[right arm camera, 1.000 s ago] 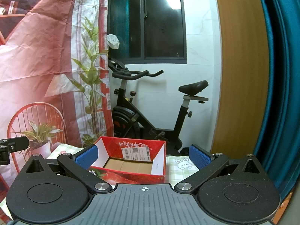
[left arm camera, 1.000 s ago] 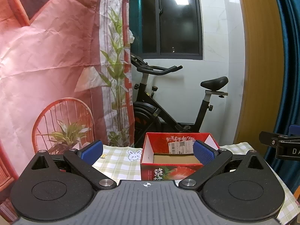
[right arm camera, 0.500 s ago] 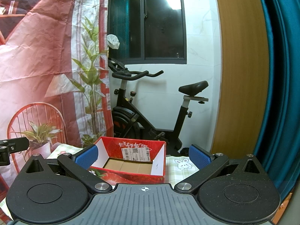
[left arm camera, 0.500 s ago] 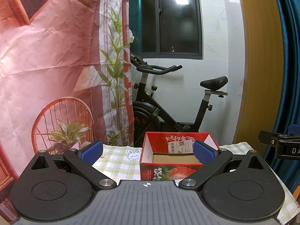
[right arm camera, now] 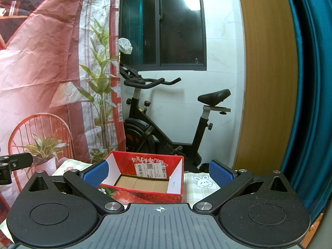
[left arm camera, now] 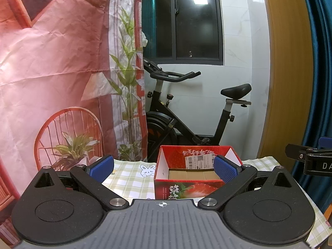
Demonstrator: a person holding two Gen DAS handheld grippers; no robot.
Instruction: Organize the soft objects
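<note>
A red cardboard box with a strawberry print (left arm camera: 192, 178) (right arm camera: 145, 178) stands open-topped on a green checked tablecloth (left arm camera: 128, 176) (right arm camera: 197, 188). Its brown floor shows bare; no soft object is in view. My left gripper (left arm camera: 164, 169) hangs open in front of the box, its blue pads wide apart with nothing between them. In the right wrist view my right gripper (right arm camera: 158, 173) is open too, level with the box's near wall and holding nothing. The right gripper's black body (left arm camera: 307, 161) shows at the right edge of the left wrist view.
An exercise bike (left arm camera: 186, 116) (right arm camera: 166, 124) stands behind the table against a white wall. A pink printed backdrop (left arm camera: 51, 72) hangs on the left. A wooden panel (right arm camera: 265, 83) and teal curtain (right arm camera: 311, 83) fill the right.
</note>
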